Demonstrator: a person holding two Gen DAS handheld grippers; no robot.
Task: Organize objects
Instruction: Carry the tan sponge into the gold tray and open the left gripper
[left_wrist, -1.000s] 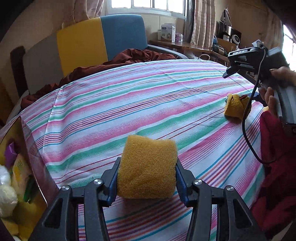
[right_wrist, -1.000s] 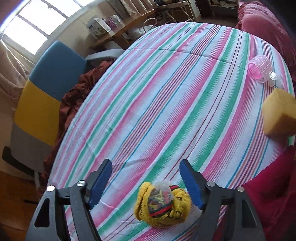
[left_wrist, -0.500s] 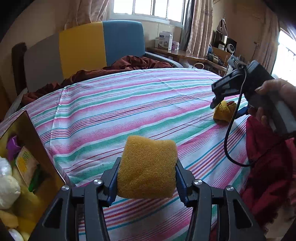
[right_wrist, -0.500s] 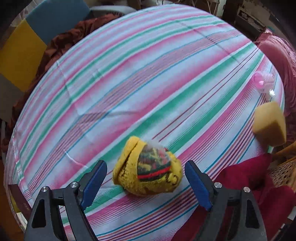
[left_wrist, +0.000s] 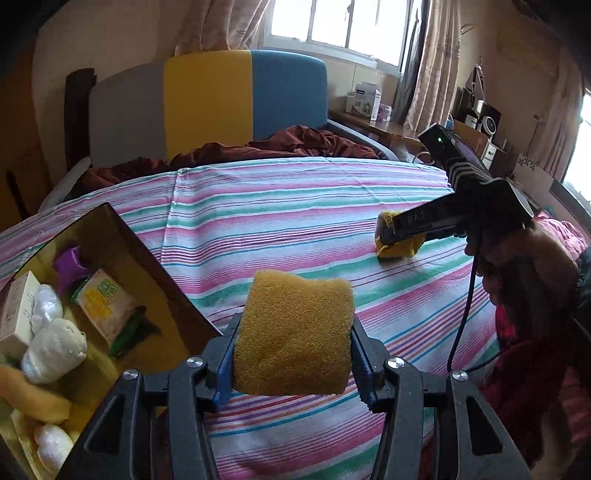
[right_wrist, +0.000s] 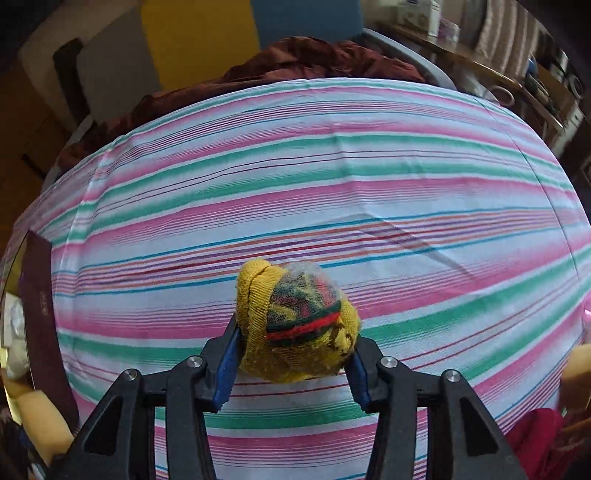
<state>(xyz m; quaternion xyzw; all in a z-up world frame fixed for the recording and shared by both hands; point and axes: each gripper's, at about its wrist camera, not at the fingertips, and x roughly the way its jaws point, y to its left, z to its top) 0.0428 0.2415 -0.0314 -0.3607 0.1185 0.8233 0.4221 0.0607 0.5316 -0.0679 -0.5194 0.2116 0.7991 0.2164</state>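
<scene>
My left gripper (left_wrist: 294, 358) is shut on a yellow sponge (left_wrist: 293, 332) and holds it above the striped bedsheet (left_wrist: 295, 206), just right of an open box (left_wrist: 110, 236). A person's hand (left_wrist: 517, 258) holds my right gripper (right_wrist: 293, 350), which points down at the bed; in the left wrist view it (left_wrist: 399, 236) is at the right. Its jaws are closing, and both pads touch the sides of a yellow knitted sock bundle (right_wrist: 295, 325) with red and green stripes, which rests on the sheet (right_wrist: 332, 184). The same bundle (left_wrist: 397, 251) shows half hidden under the gripper.
The box holds white balls (left_wrist: 55, 347), a yellow packet (left_wrist: 107, 306) and a purple item (left_wrist: 70, 258); its dark wall (right_wrist: 37, 295) stands at the bed's left. A yellow-and-blue chair (left_wrist: 243, 96) and a dark red blanket (left_wrist: 277, 144) lie behind. Red cloth (left_wrist: 524, 369) lies on the right.
The right gripper rolled, moved over the sock bundle and narrowed its jaws until the pads met it. The left gripper rose with the sponge, and the box came further into view.
</scene>
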